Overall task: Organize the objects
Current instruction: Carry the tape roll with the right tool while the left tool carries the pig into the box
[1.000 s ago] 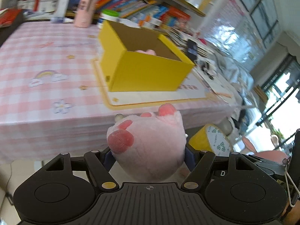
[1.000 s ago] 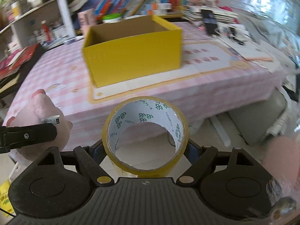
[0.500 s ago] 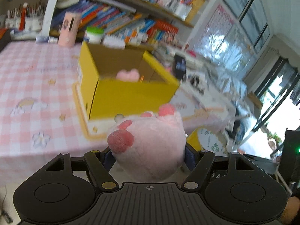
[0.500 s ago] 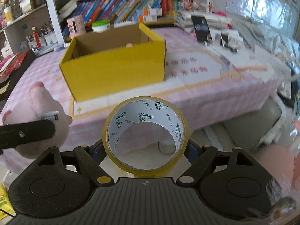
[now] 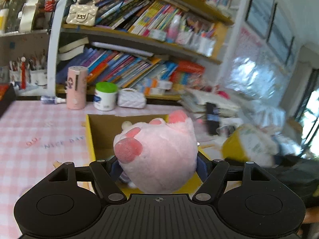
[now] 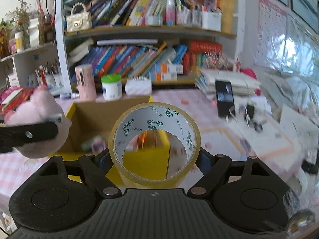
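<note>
We hold the plush paw [image 5: 157, 157] in our left gripper [image 5: 158, 165] and the tape roll [image 6: 154, 143] in our right gripper [image 6: 154, 159], both at the yellow box [image 6: 147, 159] (some small things already inside, toward 10 o'clock), so both drops remain.

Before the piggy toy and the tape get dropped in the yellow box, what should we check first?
1. Left gripper shut on the pink plush toy: ok.
2. Right gripper shut on the tape roll: ok.
3. Yellow box open at the top: ok.
4. Toy over the opening: ok in the left view, where it hangs above the box's inside.
5. Tape roll over the opening: cannot tell; it looks nearer the front wall.
6. Room left inside: cannot tell; a few small things already lie there, blurred.
</note>
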A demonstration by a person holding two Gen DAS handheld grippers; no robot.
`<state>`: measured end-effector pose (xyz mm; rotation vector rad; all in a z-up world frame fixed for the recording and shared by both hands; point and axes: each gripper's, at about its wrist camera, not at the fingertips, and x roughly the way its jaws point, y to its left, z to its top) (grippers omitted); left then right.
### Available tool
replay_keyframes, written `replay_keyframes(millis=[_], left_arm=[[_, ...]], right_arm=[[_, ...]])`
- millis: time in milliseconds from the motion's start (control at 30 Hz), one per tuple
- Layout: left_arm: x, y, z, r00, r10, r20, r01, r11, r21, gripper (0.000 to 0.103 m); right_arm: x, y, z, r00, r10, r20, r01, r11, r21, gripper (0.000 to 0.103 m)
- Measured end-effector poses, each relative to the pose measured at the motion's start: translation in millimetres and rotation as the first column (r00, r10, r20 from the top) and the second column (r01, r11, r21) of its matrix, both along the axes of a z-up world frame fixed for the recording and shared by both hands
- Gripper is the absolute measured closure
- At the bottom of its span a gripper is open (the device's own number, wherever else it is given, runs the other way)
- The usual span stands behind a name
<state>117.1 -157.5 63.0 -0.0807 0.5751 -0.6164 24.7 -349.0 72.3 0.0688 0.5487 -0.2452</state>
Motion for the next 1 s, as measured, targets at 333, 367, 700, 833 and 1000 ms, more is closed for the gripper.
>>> replay_keyframes(millis=[333,367,700,833,1000], left_arm=[[52,-66,-52,0.995,0.079,-0.057,-0.064,0.971,0.231,0.030],[52,-70,-56,0.995,0.078,-0.059,-0.061,0.966,0.251,0.030],[60,-93,-69,0.990,0.139,-0.026,-0.119,0.918,0.378,0.015],[55,-94,-64,0.995,0.094,0.013,-0.092,0.915,0.392,0.012],[55,-91,-63,0.996,0.091,0.002,-0.084,0.912,0.400,0.011]], right_arm=[[97,-34,-6,0.987,0.155,-0.038,-0.153,0.987,0.053,0.022],[107,-34,-9,0.984,0.174,-0.048,-0.171,0.984,0.059,0.022],[184,-24,-41,0.928,0.328,-0.179,-0.309,0.943,0.126,0.022],[203,-22,-48,0.899,0.380,-0.217,-0.360,0.924,0.128,0.022],[225,-17,-59,0.852,0.438,-0.287,-0.412,0.899,0.149,0.022]])
